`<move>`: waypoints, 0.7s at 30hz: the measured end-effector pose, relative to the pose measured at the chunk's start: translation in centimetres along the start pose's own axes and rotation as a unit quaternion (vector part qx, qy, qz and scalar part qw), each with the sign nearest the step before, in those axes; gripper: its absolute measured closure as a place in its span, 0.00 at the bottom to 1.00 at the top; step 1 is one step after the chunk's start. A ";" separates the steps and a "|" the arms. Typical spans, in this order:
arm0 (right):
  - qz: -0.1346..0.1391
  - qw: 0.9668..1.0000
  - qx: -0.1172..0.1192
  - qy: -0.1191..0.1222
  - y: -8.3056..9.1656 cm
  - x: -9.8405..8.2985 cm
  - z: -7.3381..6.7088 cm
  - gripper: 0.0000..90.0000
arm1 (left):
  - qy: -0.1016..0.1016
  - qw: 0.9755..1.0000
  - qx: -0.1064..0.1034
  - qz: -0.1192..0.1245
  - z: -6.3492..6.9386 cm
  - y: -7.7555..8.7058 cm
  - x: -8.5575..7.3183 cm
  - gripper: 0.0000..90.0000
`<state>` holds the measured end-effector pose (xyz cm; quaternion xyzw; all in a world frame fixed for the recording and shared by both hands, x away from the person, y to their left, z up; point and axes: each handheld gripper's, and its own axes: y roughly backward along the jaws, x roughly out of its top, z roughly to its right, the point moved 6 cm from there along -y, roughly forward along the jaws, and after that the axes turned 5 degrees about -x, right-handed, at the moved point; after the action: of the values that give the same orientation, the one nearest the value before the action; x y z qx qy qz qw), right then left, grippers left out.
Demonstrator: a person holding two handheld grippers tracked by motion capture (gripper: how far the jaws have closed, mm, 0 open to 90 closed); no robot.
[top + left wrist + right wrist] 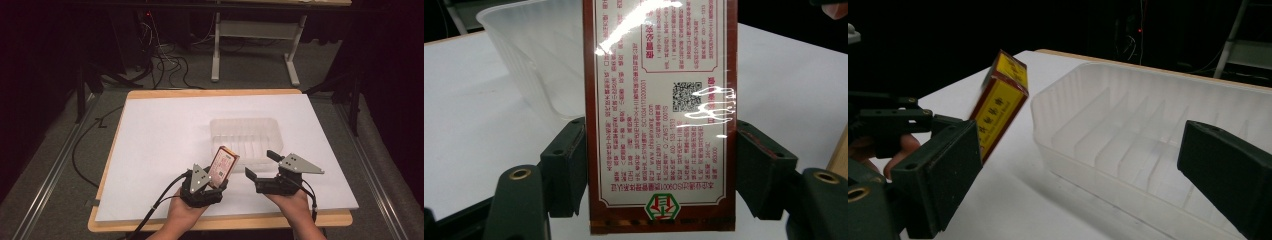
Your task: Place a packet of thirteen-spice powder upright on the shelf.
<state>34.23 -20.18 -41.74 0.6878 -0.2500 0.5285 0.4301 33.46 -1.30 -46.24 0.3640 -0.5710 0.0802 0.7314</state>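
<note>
- The left tool [216,176] is clamped on a red and yellow box [223,165]; seen from its own camera, the two black pads press flat against the long side edges of the box [659,115], so the jaws stand fairly wide apart with the box filling the gap.
- The box is gripped at its lower part and rises out of the jaws, tilted a little to the right in the high view, clear of the table [160,135].
- The face turned to the left tool's camera is pale with red print, a QR code and a green and red mark near the bottom; the right gripper view shows its yellow side [998,107].
- A clear plastic tray [246,137] with ribbed dividers sits on the white table, right of centre; the top of the box is just near its near left corner.
- The right tool [261,166] hovers near the near right edge of the tray, to the right of the box, its jaws wide open and holding nothing.
- In the right gripper view the tray [1148,145] lies between its two jaws, farther off and untouched.
</note>
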 end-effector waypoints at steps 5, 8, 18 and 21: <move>0.000 1.000 0.011 -0.012 0.0 0.2 -0.4 0.04 | -0.004 1.000 -0.002 -0.005 0.7 -0.7 -0.2 0.36; 0.000 1.000 0.010 -0.013 -0.1 0.2 -0.6 0.04 | -0.016 1.000 -0.010 -0.011 1.3 -1.2 -0.3 0.36; -0.004 1.000 0.010 -0.018 -0.6 0.0 -0.7 0.06 | -0.012 1.000 -0.010 -0.017 1.3 -1.2 -0.9 0.36; -0.002 0.999 0.020 -0.026 -0.9 0.1 -1.0 0.09 | 0.000 1.000 -0.007 -0.013 1.1 -0.8 -0.8 0.36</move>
<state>34.43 -18.85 -41.82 0.7103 -0.2491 0.5143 0.4110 32.77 -2.34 -47.19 0.3665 -0.5670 0.0668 0.7346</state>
